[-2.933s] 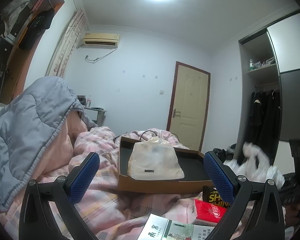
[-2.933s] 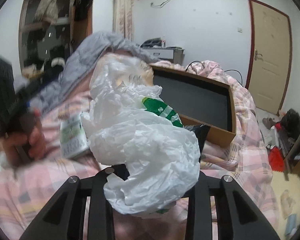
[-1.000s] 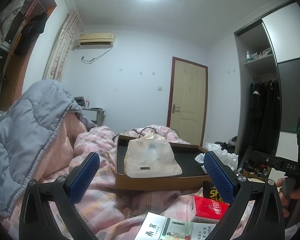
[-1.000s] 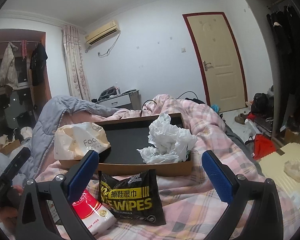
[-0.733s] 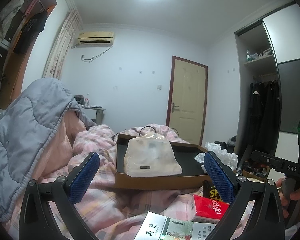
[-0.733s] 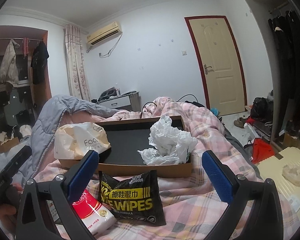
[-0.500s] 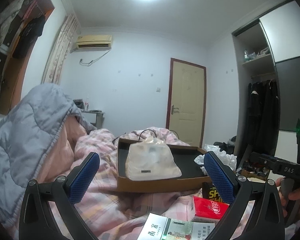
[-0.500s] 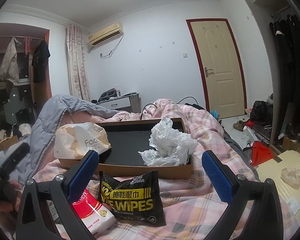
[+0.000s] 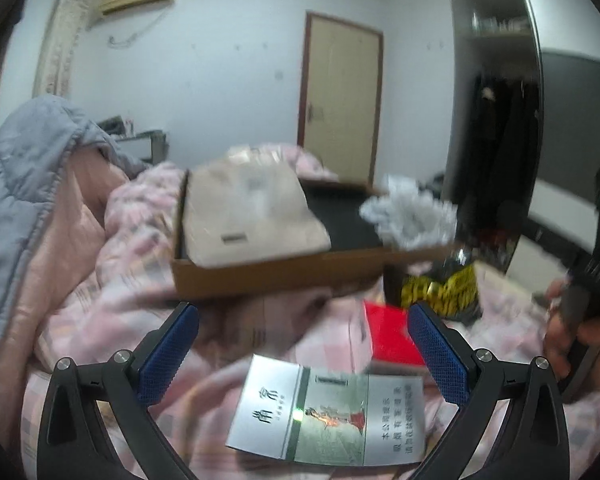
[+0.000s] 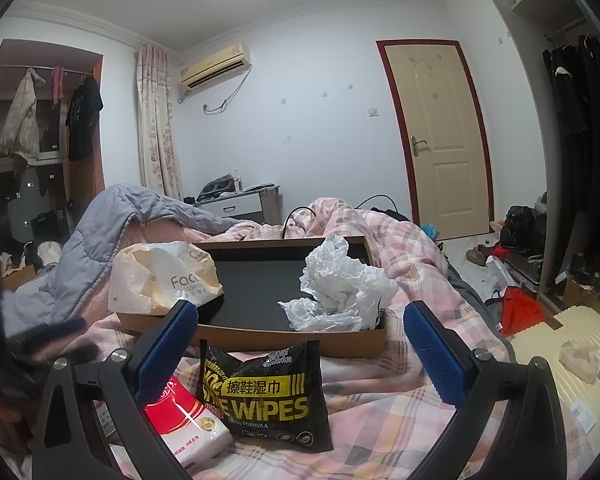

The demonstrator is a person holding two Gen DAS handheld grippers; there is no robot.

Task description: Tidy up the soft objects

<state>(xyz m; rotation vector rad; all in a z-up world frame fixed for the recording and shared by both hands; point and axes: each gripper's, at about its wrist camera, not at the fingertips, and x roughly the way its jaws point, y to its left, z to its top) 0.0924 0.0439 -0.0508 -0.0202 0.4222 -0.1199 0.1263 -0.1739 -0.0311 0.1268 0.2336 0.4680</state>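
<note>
On the bed, left gripper (image 9: 302,330) has dipped toward the silver pack (image 9: 328,412), jaws spread; right gripper (image 10: 300,330) empty, spread; box (image 10: 260,330) holds two bags

The cardboard tray (image 10: 260,334) offers bare black floor at its centre; a cream tissue pack (image 10: 162,276) blocks its left end, a crumpled white plastic bag (image 10: 340,286) its right. A black wipes pack (image 10: 266,394) and red-and-white pack (image 10: 188,420) obstruct the bedding just before its near wall.
</note>
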